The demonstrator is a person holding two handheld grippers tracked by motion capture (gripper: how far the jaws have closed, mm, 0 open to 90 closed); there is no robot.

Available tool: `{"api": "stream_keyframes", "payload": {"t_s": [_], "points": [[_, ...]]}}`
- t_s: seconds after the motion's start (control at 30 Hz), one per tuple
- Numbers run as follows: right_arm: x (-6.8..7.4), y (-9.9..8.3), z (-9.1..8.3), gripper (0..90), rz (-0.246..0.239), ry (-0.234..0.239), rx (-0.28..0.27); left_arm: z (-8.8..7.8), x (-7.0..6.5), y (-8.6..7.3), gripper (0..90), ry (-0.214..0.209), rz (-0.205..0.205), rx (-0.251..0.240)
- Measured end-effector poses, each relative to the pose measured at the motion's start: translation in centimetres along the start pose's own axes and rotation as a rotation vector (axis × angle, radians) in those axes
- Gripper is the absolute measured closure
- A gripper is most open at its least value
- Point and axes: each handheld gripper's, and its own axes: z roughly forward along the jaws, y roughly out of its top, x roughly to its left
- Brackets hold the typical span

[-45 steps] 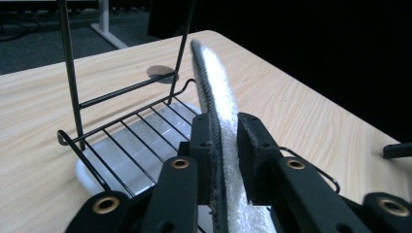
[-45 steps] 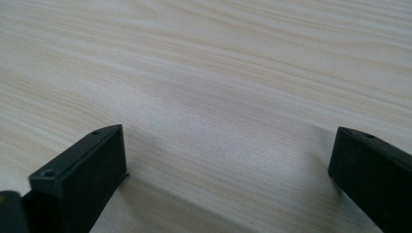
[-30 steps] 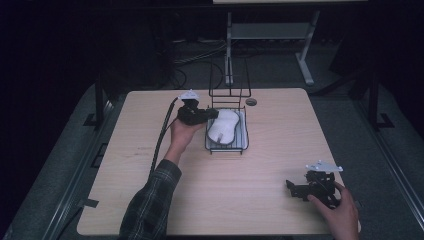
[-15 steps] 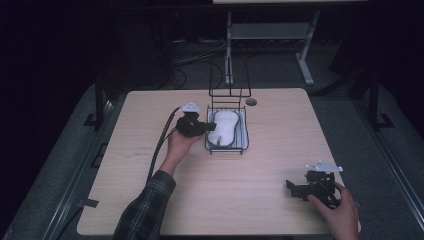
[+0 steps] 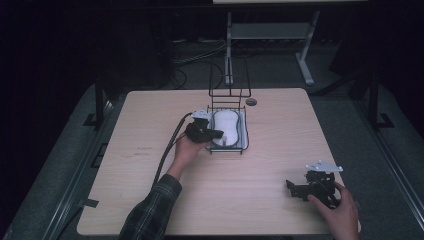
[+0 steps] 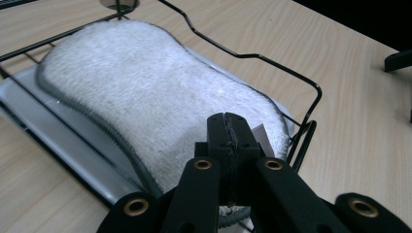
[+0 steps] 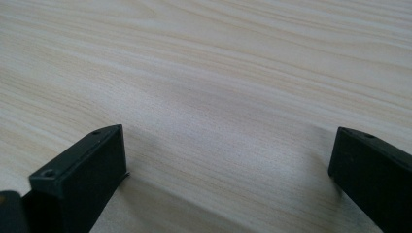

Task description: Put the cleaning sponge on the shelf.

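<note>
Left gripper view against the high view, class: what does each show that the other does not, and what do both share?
Left gripper view alone: the left gripper's jaws pressed shut over the pad's near edge, its fuzzy pile, dark stitched border and a small white tag.

High view alone: the whole table, both hands, the right gripper resting near the right front corner, and the rack's tall wire back.

Both: pad lying in the rack on its tray, left gripper at it.
</note>
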Motion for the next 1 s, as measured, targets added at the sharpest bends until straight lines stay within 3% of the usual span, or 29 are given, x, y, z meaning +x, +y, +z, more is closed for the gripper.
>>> {"api": "stream_keyframes", "payload": {"t_s": [0.23, 0.43, 0.5, 0.63, 0.77, 1.0], "points": [[0.0, 0.0, 0.0, 0.0, -0.001, 0.0, 0.0, -0.5, 0.1, -0.1, 89.9, 0.01, 0.004, -0.009], [0.0, 0.0, 0.0, 0.0, 0.0, 0.0, 0.0, -1.6, 0.3, -0.3, 88.7, 0.0, -0.022, -0.017], [0.0, 0.0, 0.0, 0.0, 0.0, 0.0, 0.0, -2.1, 0.3, -0.4, 77.9, 0.006, -0.026, -0.002], [0.0, 0.0, 0.0, 0.0, 0.0, 0.0, 0.0, -3.0, 0.2, -0.8, 64.8, 0.029, -0.03, 0.016], [0.0, 0.0, 0.0, 0.0, 0.0, 0.0, 0.0, -3.7, 0.1, -1.2, 57.7, 0.045, -0.036, 0.012], [0.0, 0.0, 0.0, 0.0, 0.0, 0.0, 0.0, -4.9, -0.2, -1.6, 36.7, 0.074, -0.02, 0.023]]}}
